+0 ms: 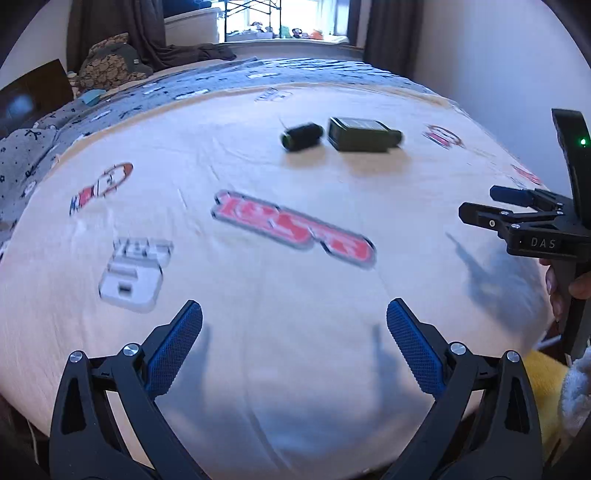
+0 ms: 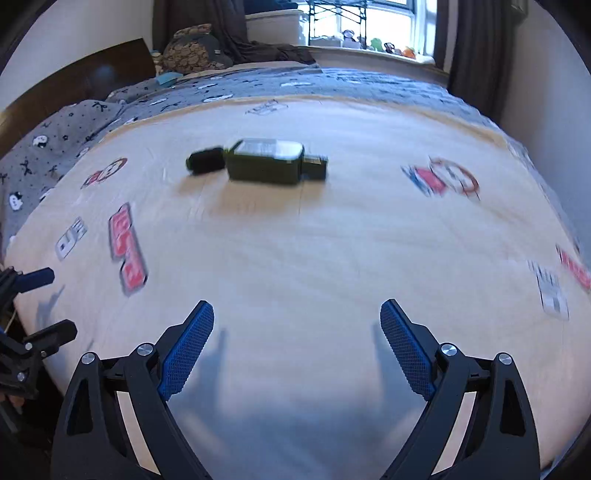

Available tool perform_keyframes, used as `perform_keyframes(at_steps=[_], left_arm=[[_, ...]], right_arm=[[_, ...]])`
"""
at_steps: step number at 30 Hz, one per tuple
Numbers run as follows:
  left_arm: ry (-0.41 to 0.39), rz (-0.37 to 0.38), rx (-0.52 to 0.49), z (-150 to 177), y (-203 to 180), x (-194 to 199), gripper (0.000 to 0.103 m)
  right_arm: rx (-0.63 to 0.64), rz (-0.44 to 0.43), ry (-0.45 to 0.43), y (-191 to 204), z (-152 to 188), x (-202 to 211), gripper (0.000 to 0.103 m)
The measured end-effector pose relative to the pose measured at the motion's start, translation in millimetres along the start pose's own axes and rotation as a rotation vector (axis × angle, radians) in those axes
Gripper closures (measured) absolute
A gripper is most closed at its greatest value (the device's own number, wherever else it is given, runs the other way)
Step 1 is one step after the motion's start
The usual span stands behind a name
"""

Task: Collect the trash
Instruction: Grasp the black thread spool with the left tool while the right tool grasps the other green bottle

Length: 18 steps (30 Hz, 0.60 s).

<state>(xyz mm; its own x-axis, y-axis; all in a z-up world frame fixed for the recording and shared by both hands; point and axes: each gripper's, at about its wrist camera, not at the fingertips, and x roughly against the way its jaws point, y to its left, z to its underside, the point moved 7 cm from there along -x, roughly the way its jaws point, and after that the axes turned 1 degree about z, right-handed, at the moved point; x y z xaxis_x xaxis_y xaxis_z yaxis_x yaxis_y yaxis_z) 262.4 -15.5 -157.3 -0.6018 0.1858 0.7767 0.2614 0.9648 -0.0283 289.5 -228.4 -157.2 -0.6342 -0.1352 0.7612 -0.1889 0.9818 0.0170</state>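
1. The left gripper hangs over the near part of a bed covered by a cream sheet printed with red and grey motifs; its jaws stand wide, with nothing between the blue pads.
2. The right gripper is likewise over the near part of the bed, jaws wide and empty; in the left wrist view it shows at the right edge, held by a hand.
3. The trash lies well ahead of both grippers, towards the far half of the sheet: a dark green rectangular bottle on its side, with a small dark cylinder just beside its left end; whether the two touch I cannot tell, as the pictures are blurred.
4. Beyond the sheet lies a grey patterned blanket; behind it is a window between dark curtains.
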Motion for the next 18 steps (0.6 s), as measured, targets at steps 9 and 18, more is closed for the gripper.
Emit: perform_keyframes(at_steps=[9,18], left_arm=[[0.007,-0.029,0.005,-54.5,24.5,-39.3,0.008],[0.02,-0.032,-0.019,-79.3,23.6,-67.6,0.008]], right_arm=[[0.121,0.04,0.052,18.1,-79.3,-80.9,0.011],[0.181,0.025,0.075,29.9,-117.2,-122.7,0.01]])
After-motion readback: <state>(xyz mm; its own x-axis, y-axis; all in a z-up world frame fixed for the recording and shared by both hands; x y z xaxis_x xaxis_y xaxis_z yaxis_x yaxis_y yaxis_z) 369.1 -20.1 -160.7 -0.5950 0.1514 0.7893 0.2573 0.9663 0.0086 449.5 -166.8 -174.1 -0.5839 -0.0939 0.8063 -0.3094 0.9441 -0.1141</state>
